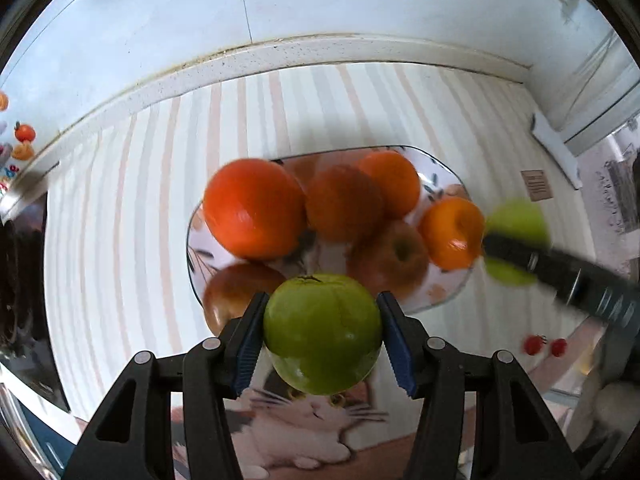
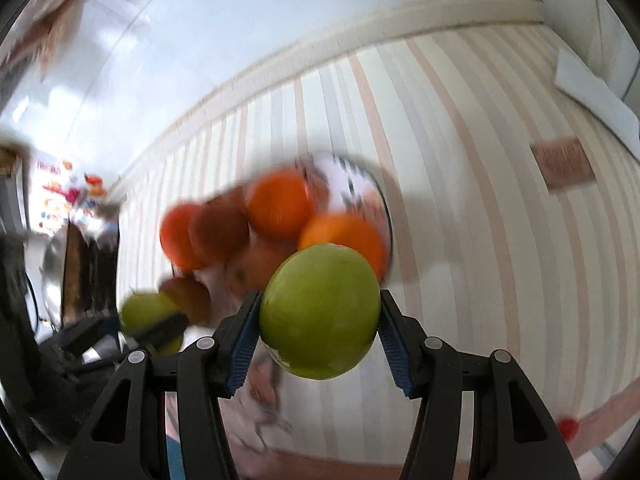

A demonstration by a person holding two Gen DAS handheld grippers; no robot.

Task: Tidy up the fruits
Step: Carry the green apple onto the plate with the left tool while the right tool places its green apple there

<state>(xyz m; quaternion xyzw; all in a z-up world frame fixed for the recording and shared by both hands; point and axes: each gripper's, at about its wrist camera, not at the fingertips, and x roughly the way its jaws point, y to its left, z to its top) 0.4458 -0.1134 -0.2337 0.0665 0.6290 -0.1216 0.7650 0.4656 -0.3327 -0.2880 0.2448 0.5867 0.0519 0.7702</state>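
Two green apples are held above the bench: the left gripper (image 1: 322, 334) has its fingers clamped on one green apple (image 1: 322, 332), the right gripper (image 2: 320, 314) on the other apple (image 2: 320, 312). At 12 o'clock from the left apple, the plate (image 1: 444, 172) holds oranges (image 1: 254, 208) and red apples (image 1: 390, 256) on the striped cloth (image 1: 140, 200).

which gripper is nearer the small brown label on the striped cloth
Right. The right gripper, holding a green apple, is between plate and brown label; the left gripper is across the plate.
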